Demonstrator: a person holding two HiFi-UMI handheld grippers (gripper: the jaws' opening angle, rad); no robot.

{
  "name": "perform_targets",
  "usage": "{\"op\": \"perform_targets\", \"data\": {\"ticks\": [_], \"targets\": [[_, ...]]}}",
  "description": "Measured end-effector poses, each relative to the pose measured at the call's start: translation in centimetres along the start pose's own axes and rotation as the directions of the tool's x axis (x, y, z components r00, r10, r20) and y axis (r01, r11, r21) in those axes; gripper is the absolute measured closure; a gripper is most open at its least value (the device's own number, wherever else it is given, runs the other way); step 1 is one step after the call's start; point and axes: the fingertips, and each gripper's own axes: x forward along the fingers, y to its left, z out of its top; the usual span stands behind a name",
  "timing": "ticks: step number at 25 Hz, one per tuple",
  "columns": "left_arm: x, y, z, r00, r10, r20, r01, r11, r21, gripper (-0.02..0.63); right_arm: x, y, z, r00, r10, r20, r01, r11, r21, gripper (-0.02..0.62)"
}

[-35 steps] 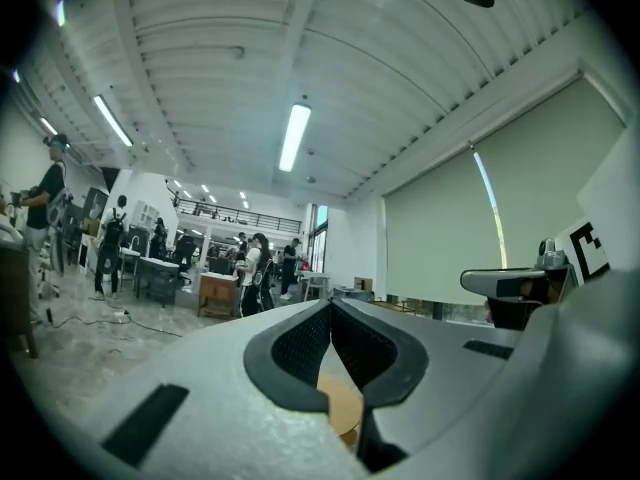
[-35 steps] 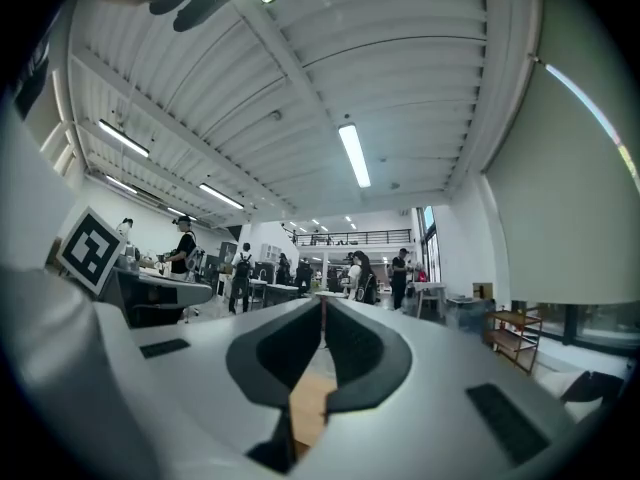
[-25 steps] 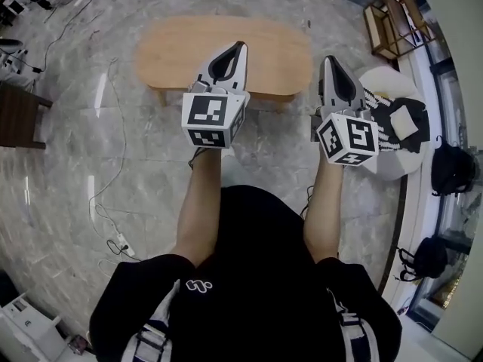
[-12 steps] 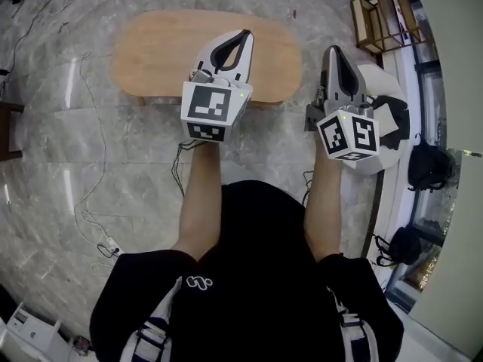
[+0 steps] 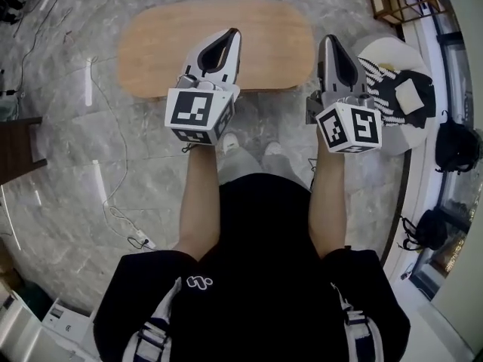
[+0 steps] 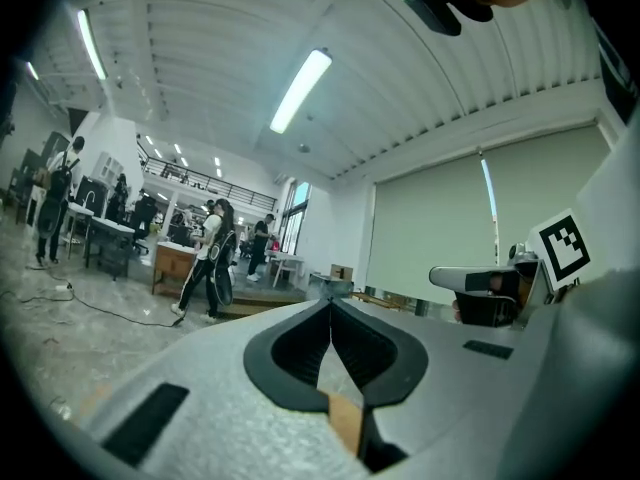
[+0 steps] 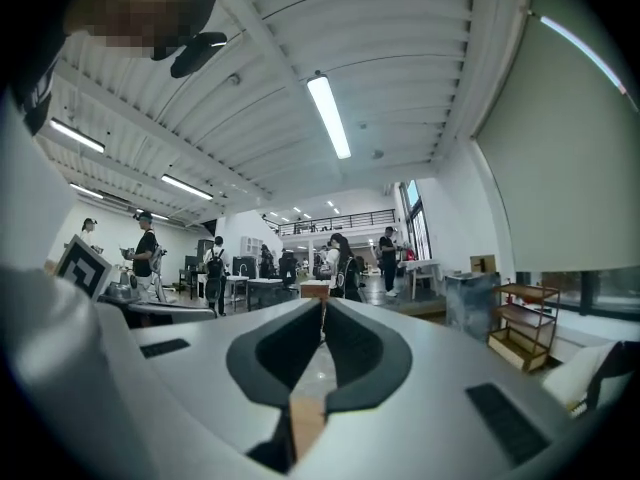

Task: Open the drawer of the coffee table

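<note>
Hovering | left gripper (image 5: 235,33) closed, empty | right gripper (image 5: 330,40) closed, empty

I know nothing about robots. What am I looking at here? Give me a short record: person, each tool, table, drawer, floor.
Person: standing, one gripper in each hand
Left gripper: jaws shut, nothing between them, raised in front of the table
Right gripper: jaws shut, nothing between them, near the table's right end
Coffee table: oval wooden top, bare
Drawer: not visible in any view
Floor: grey marble
</note>
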Motion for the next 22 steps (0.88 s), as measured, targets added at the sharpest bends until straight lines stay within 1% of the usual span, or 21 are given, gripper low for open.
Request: {"op": "perform_targets", "data": {"ticks": [3, 6, 8, 11, 14, 18, 22], "targets": [[1.6, -1.5, -1.4, 1.000, 0.005, -0.020, -0.005, 1.000, -0.025, 0.595, -1.1, -3.2, -1.1, 1.000, -0.017, -0.009, 0.017, 0.999, 0.031, 0.580], [2.9, -2.5, -2.3, 1.000, 0.018, -0.007, -0.019, 0.995, -0.095, 0.595, -1.7, -6.3, -2.0, 0.999, -0.028, -0.017, 0.029, 0.998, 0.060, 0.580], [3.2, -2.6, -3.3, 0.999, 0.043, -0.023, -0.045, 0.992, -0.117, 0.595, -1.8, -8.0, -2.7, 0.999, -0.026, -0.027, 0.028, 0.997, 0.076, 0.580], [3.6, -2.2, -4.9, 0.994, 0.091, -0.060, -0.097, 0.988, -0.122, 0.595, -1.7, -9.8, -3.9, 0.999, -0.009, -0.047, 0.013, 0.996, 0.093, 0.580], [3.4, -1.9, -7.2, 0.986, 0.129, -0.105, -0.142, 0.981, -0.132, 0.596, -1.7, -11.4, -6.2, 0.996, 0.001, -0.084, 0.009, 0.993, 0.119, 0.580], [2.4, -1.3, -10.7, 0.974, 0.158, -0.162, -0.184, 0.969, -0.163, 0.595, -1.8, -12.3, -9.7, 0.990, 0.016, -0.143, 0.005, 0.989, 0.146, 0.580], [0.9, -0.6, -14.9, 0.952, 0.195, -0.236, -0.240, 0.953, -0.182, 0.595, -2.3, -12.7, -13.5, 0.977, 0.039, -0.207, -0.005, 0.987, 0.162, 0.580]]}}
